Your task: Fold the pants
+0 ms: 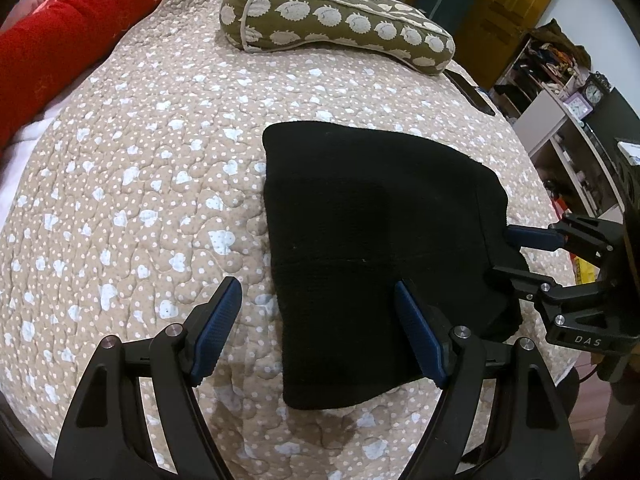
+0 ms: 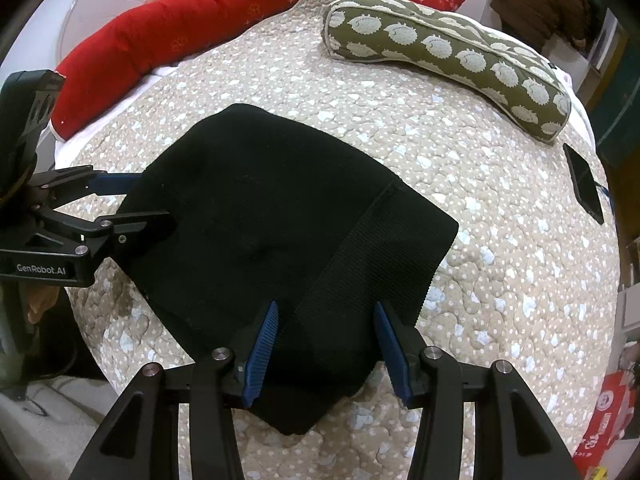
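A beige quilted bedspread [image 1: 140, 168] dotted with white spots and pale blue shapes covers the bed, and a long olive pillow [image 1: 340, 20] printed with cream hedgehogs lies across its far end. A red quilt [image 2: 240, 12] with pale floral stitching is bunched along the far left edge, and a dark phone [image 2: 584, 184] lies flat near the right edge, below the pillow's end. Beyond the bed stand white shelves [image 1: 560, 120] bearing a small clock [image 1: 595, 94], and a red cardboard box [image 2: 612, 412] sits on the floor.

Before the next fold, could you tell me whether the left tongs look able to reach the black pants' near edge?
Probably yes: the left tongs stand open over the black pants, with nothing between.
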Available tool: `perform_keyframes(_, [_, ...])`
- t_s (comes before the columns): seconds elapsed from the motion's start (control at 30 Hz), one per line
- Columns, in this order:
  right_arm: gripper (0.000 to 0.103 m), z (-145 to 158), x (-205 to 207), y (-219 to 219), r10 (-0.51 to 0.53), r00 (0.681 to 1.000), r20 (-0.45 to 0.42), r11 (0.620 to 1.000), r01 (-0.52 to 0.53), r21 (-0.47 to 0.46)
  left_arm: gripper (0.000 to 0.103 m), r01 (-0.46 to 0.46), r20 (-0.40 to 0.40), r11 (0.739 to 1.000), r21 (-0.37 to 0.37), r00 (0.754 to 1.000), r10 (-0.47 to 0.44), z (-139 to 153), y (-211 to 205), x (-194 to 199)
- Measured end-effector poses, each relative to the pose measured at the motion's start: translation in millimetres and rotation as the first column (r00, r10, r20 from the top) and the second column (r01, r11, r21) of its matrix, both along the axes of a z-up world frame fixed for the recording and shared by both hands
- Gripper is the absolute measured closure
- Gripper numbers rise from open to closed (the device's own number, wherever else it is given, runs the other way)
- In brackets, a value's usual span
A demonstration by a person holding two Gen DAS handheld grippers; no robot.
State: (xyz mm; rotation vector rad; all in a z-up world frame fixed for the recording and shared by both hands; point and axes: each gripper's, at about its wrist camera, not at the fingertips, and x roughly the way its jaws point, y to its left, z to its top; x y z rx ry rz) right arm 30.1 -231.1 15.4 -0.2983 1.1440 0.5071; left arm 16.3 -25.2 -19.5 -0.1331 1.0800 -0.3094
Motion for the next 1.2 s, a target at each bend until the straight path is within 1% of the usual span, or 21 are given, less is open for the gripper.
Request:
perform_keyframes(0.17, [0.053, 1, 1, -12, -0.034, 0.999, -0.015, 0.998, 0.035, 0.043, 0.024, -0.031, 0.009, 1.0, -0.008, 0.999, 0.031, 5, 11, 5])
perform_keyframes(0.27, [0.05, -1, 3, -24, -0.073, 0.997, -0.037, 0.994, 0.076, 0.083, 0.024, -0.039, -0.012, 0.999, -0.039, 0.999, 0.038, 1, 15, 7])
perform_keyframes(0.3, [0.05, -3, 4, -29, -0.079, 0.996, -0.052, 0.991, 0.084, 0.108, 0.024, -0.037, -0.017, 0.998, -0.045, 0.999, 0.036, -1, 14, 7])
perform_keyframes(0.37, [0.049, -6, 5, -31, -0.084, 0.994, -0.071, 0.987, 0.092, 0.128, 0.024, -0.027, -0.024, 0.998, -0.053, 0.999, 0.026, -3, 11, 7])
perform_keyframes(0.4, [0.049, -7, 6, -32, -0.09, 0.993, -0.081, 0.986, 0.101, 0.136, 0.023, -0.021, -0.029, 0.998, -0.06, 0.999, 0.02, -5, 9, 8])
perform_keyframes(0.43, [0.047, -8, 7, -33, -0.1, 0.99, -0.095, 0.983, 0.113, 0.143, 0.02, -0.016, -0.035, 0.998, -0.064, 0.999, 0.014, -6, 7, 8])
perform_keyframes(0.5, [0.043, -12, 12, -36, -0.113, 0.985, -0.129, 0.979, 0.133, 0.158, 0.016, -0.005, -0.054, 0.998, -0.07, 0.999, 0.002, -12, 3, 10])
perform_keyframes(0.53, [0.042, -15, 15, -38, -0.119, 0.981, -0.152, 0.974, 0.145, 0.172, 0.015, -0.004, -0.054, 0.997, -0.072, 0.999, 0.0, -13, 1, 10])
perform_keyframes(0.63, [0.04, -23, 21, -39, -0.12, 0.971, -0.206, 0.962, 0.165, 0.218, 0.011, 0.018, -0.062, 0.997, -0.078, 0.998, -0.022, -17, -5, 14])
perform_keyframes(0.67, [0.037, -27, 24, -39, -0.121, 0.966, -0.227, 0.957, 0.175, 0.233, 0.011, 0.023, -0.073, 0.996, -0.087, 0.997, -0.03, -19, -7, 15])
perform_keyframes(0.7, [0.036, -31, 26, -39, -0.122, 0.961, -0.248, 0.953, 0.183, 0.243, 0.01, 0.023, -0.079, 0.995, -0.092, 0.996, -0.03, -21, -9, 16])
perform_keyframes(0.73, [0.035, -35, 29, -38, -0.125, 0.956, -0.267, 0.947, 0.195, 0.254, 0.007, 0.021, -0.079, 0.995, -0.093, 0.996, -0.028, -22, -10, 17])
perform_keyframes(0.83, [0.035, -41, 34, -39, -0.122, 0.95, -0.286, 0.936, 0.206, 0.284, 0.006, 0.026, -0.06, 0.995, -0.093, 0.998, -0.032, -25, -15, 18])
perform_keyframes(0.9, [0.035, -42, 33, -38, -0.111, 0.955, -0.276, 0.938, 0.192, 0.287, 0.006, 0.025, -0.047, 0.995, -0.099, 0.998, -0.029, -26, -17, 18])
perform_keyframes(0.97, [0.038, -40, 31, -35, -0.094, 0.963, -0.253, 0.945, 0.166, 0.281, 0.019, 0.043, -0.025, 0.993, -0.109, 0.999, -0.046, -25, -21, 16])
perform_keyframes(1.0, [0.04, -38, 30, -31, -0.081, 0.969, -0.234, 0.951, 0.146, 0.274, 0.023, 0.044, -0.011, 0.993, -0.105, 0.999, -0.045, -23, -24, 14])
perform_keyframes(1.03, [0.044, -36, 28, -28, -0.072, 0.974, -0.214, 0.955, 0.129, 0.266, 0.028, 0.043, -0.003, 0.994, -0.099, 0.999, -0.044, -21, -25, 14])
perform_keyframes(1.07, [0.049, -34, 28, -21, -0.064, 0.979, -0.194, 0.96, 0.114, 0.257, 0.031, 0.046, 0.01, 0.995, -0.091, 0.999, -0.045, -19, -27, 13])
perform_keyframes(1.13, [0.054, -29, 25, -14, -0.048, 0.988, -0.149, 0.969, 0.082, 0.232, 0.044, 0.044, 0.025, 0.995, -0.091, 0.999, -0.042, -15, -26, 12])
perform_keyframes(1.17, [0.056, -26, 24, -11, -0.04, 0.991, -0.131, 0.973, 0.069, 0.221, 0.047, 0.046, 0.03, 0.994, -0.096, 0.999, -0.043, -11, -25, 11])
perform_keyframes(1.2, [0.057, -25, 25, -11, -0.034, 0.992, -0.118, 0.975, 0.059, 0.215, 0.052, 0.049, 0.032, 0.994, -0.097, 0.998, -0.046, -8, -24, 13])
